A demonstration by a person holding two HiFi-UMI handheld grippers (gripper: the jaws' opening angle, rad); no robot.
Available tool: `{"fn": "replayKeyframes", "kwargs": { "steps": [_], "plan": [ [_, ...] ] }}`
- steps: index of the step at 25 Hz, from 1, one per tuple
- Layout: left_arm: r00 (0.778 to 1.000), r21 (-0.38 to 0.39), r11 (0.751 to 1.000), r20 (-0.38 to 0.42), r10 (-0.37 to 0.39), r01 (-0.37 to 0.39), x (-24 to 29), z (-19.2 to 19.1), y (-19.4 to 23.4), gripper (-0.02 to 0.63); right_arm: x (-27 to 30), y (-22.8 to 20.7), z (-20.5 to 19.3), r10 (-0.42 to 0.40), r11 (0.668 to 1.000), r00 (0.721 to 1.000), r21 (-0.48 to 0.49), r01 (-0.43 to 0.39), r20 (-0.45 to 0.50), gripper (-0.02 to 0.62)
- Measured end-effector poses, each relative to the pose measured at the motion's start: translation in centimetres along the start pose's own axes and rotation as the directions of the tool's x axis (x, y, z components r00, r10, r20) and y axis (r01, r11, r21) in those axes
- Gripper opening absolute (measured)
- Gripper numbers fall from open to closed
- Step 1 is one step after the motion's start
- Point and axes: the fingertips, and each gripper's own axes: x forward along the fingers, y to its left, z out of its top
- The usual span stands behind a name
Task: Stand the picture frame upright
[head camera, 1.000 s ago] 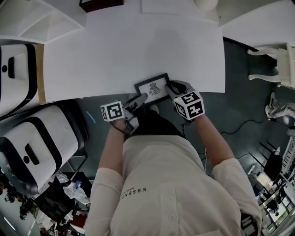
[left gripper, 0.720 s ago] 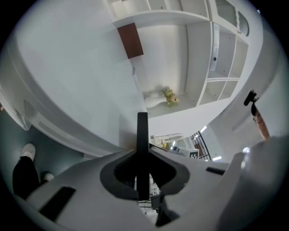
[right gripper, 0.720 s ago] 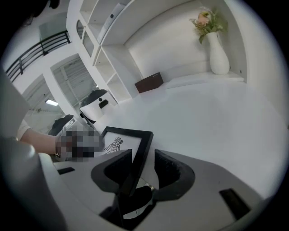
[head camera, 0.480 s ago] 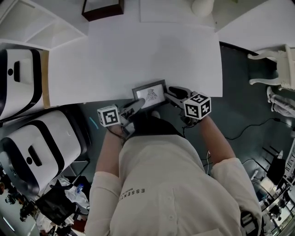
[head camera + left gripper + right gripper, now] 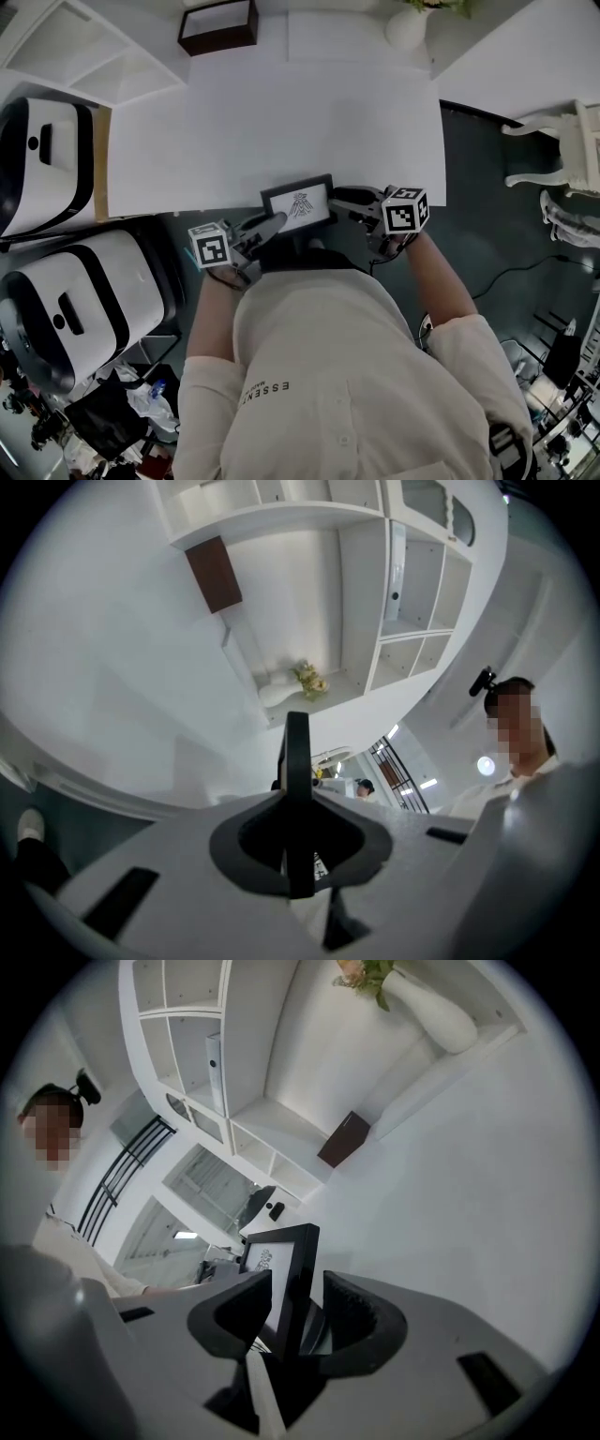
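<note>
**A:** Where is the picture frame [image 5: 298, 202]?

**B:** At the near edge of the white bench [image 5: 281, 112], about midway along that edge. It is tilted, and its glass and drawing face up toward the head camera. I can't tell whether its lower side touches the bench.

**A:** What is the left hand-held gripper [image 5: 277, 220] doing?

**B:** It is at the bench's near edge and clenched on the frame. In its own view the jaws are pressed together on a thin black edge, seen end-on, which rises straight up between them.

**A:** And the right hand-held gripper [image 5: 340, 197]?

**B:** It is also at the near edge. Its jaws have just been opening and now stand apart. The frame's black side sits between them, with a gap showing on one side, so the pads aren't squeezing it.

**A:** Is anything else on the bench?

**B:** A white vase [image 5: 408, 26] with some flowers stands at the far edge. A dark brown box [image 5: 217, 25] sits near the far left corner.
</note>
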Motion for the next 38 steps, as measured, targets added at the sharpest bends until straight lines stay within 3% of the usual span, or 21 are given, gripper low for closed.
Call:
{"fn": "replayKeyframes", "kwargs": {
  "steps": [6, 9, 16, 19, 24, 30, 34, 38],
  "plan": [
    [0.997, 0.026, 0.996, -0.018, -0.082, 0.082, -1.1, 1.7, -1.5, 0.044, 1.6, 1.8, 1.3, 0.103, 0.995, 0.995, 0.018, -0.103, -0.016, 0.163],
    [0.995, 0.012, 0.995, -0.013, -0.103, 0.103, -2.2, 3.1, -1.0, 0.044, 3.2, 2.7, 2.2, 0.153, 0.987, 0.988, 0.053, -0.153, -0.006, 0.107],
    [0.995, 0.020, 0.995, -0.012, -0.094, 0.095, -6.3, 7.9, 0.3, 0.046, 8.1, 4.6, 5.6, 0.192, 0.979, 0.981, 0.066, -0.194, 0.029, 0.092],
    [0.997, 0.042, 0.996, -0.009, -0.079, 0.079, -7.2, 9.1, 0.3, 0.048, 9.0, 5.5, 6.5, 0.165, 0.986, 0.986, 0.031, -0.166, 0.040, 0.091],
    [1.000, 0.120, 0.993, -0.027, 0.005, -0.002, -11.6, 15.1, 3.9, 0.048, 15.6, 5.7, 10.0, 0.079, 0.997, 0.996, -0.024, -0.078, 0.049, 0.091],
    [0.999, 0.202, 0.979, -0.031, 0.021, -0.015, -14.2, 20.4, 5.4, 0.049, 20.1, 5.7, 13.4, -0.016, 0.996, 0.997, -0.087, 0.023, 0.075, 0.091],
    [0.997, 0.313, 0.949, -0.045, 0.056, -0.039, -15.7, 23.7, 6.3, 0.052, 23.0, 5.2, 15.4, -0.091, 0.983, 0.993, -0.151, 0.102, 0.076, 0.091],
    [0.996, 0.441, 0.895, -0.032, 0.086, -0.063, -16.7, 27.1, 7.5, 0.058, 25.6, 4.4, 17.9, -0.170, 0.954, 0.981, -0.235, 0.188, 0.094, 0.091]
  ]
}}
